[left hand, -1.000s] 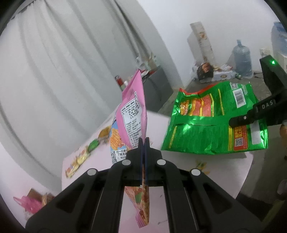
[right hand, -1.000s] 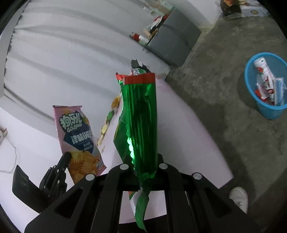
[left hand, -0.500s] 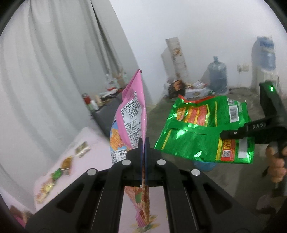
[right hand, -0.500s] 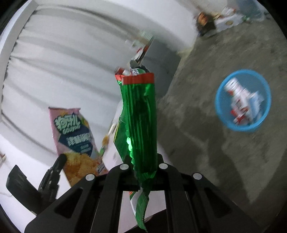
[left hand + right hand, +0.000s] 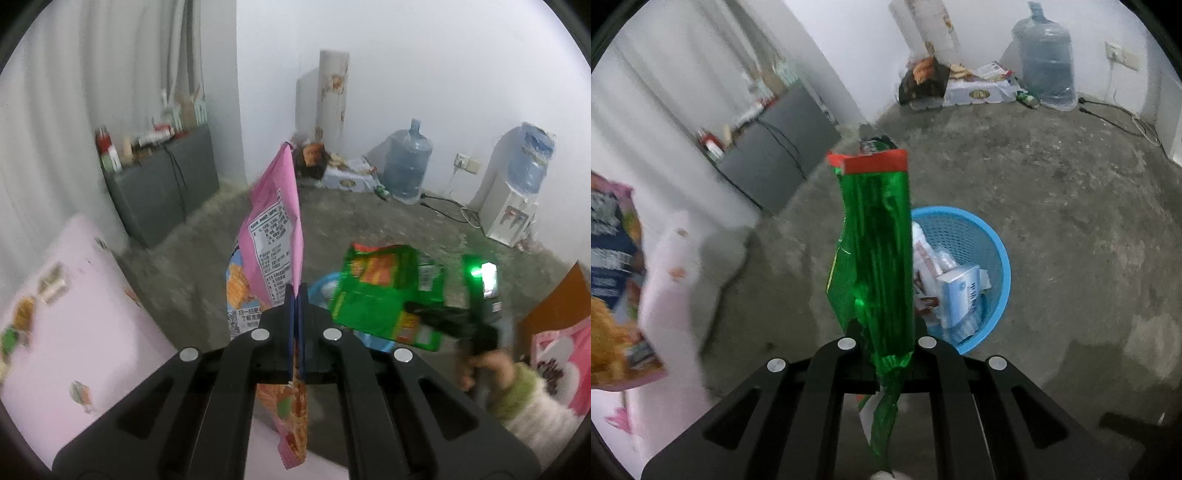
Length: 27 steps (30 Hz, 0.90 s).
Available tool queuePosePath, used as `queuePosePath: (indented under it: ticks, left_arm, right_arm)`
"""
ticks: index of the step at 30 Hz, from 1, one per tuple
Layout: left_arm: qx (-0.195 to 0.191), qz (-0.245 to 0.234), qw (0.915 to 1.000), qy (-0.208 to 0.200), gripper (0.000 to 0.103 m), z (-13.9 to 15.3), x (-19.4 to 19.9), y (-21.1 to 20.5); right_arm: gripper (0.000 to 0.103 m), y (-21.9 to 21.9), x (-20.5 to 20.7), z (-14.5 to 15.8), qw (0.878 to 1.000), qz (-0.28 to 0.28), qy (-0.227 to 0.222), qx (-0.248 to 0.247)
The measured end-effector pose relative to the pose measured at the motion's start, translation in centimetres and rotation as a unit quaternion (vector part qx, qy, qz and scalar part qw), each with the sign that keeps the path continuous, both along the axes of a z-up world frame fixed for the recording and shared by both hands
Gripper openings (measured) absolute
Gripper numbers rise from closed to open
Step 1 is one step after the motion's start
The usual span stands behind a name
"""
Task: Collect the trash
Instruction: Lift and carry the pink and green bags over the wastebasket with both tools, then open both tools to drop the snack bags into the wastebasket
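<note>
The concrete floor (image 5: 1052, 206) fills most of what you see, with a grey cabinet (image 5: 162, 192) against the curtained wall and two water jugs at the far wall, one standing on the floor (image 5: 406, 166) and one on a white dispenser (image 5: 506, 210). To your left lies the pink tabletop (image 5: 74, 332), with several small wrappers (image 5: 53, 284) scattered on it, blurred and hard to tell apart.

On the floor in front of you stands the blue basket (image 5: 995, 258), already holding white and pale blue packets and boxes. In the right wrist view it sits directly behind the green bag (image 5: 875, 258), partly hidden by it.

Your right gripper (image 5: 886, 363) is clamped on the green bag near its lower end; the bag stands upright above the fingers, its red-trimmed top edge uppermost, and a crumpled tail hangs below them. From the left wrist view the same bag (image 5: 384, 295) appears flat-on, held out over the basket's rim (image 5: 325, 284), with your right hand (image 5: 487, 369) wrapped round the handle.

Your left gripper (image 5: 295, 325) is clenched on the pink bag (image 5: 273, 236), pinching it edge-on between the closed fingers. The bag rises tall above them, its printed label facing left, and its orange lower part dangles underneath. It is held up off the tabletop, just left of the basket.
</note>
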<state>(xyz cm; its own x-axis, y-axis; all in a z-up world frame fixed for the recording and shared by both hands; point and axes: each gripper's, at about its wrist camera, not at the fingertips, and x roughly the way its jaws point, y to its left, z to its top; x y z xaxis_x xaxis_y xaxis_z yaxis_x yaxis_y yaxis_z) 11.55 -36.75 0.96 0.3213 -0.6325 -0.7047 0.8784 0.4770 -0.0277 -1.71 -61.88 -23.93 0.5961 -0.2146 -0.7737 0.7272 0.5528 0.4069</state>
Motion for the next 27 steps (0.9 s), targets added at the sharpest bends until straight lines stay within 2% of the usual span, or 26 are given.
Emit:
queuePosePath:
  ticks: [4,7,8,9,11,12,13,15,18,22,25,27]
  left_arm:
    - [0.011,0.01,0.9988,0.047,0.0,-2.3,2.2,-1.5]
    - [0.02,0.014,0.9973,0.07,0.0,-3.6,3.7,-2.9]
    - [0.024,0.016,0.9965,0.079,0.0,-4.2,4.0,-3.2]
    - [0.026,0.017,0.9958,0.086,0.0,-4.6,4.2,-3.4]
    - [0.031,0.019,0.9946,0.097,0.0,-5.3,4.5,-3.7]
    - [0.033,0.019,0.9941,0.102,0.0,-5.6,4.6,-3.9]
    - [0.035,0.019,0.9935,0.107,0.0,-5.9,4.8,-4.1]
    - [0.036,0.019,0.9923,0.117,0.0,-6.3,4.8,-4.7]
    - [0.037,0.021,0.9879,0.149,0.0,-7.3,5.2,-6.1]
    - [0.043,0.03,0.9774,0.205,0.0,-9.2,5.5,-9.0]
    - [0.058,0.042,0.9649,0.253,0.0,-11.8,5.8,-12.4]
    - [0.067,0.053,0.9594,0.269,0.0,-13.3,5.9,-14.0]
  right_arm:
    - [0.005,-1.3,3.2,-2.7,0.999,0.006,0.026,-0.021]
    - [0.006,-1.9,5.5,-5.6,0.997,0.022,0.062,-0.047]
    - [0.011,-1.9,6.0,-6.7,0.996,0.029,0.075,-0.047]
    - [0.025,-2.0,6.5,-7.9,0.994,0.036,0.091,-0.044]
    - [0.041,-2.4,6.8,-9.9,0.991,0.04,0.121,-0.043]
    - [0.042,-2.5,6.5,-10.3,0.991,0.039,0.122,-0.046]
    - [0.044,-2.6,6.0,-10.4,0.992,0.035,0.117,-0.045]
    - [0.055,-3.1,5.0,-10.3,0.994,0.018,0.099,-0.034]
    - [0.062,-3.6,1.9,-9.3,0.999,-0.028,0.034,-0.014]
    - [0.062,-4.7,-0.4,-10.0,0.997,-0.059,-0.017,0.038]
    - [0.062,-5.0,-2.1,-11.0,0.993,-0.083,-0.045,0.07]
    - [0.063,-5.1,-3.3,-11.4,0.989,-0.102,-0.067,0.088]
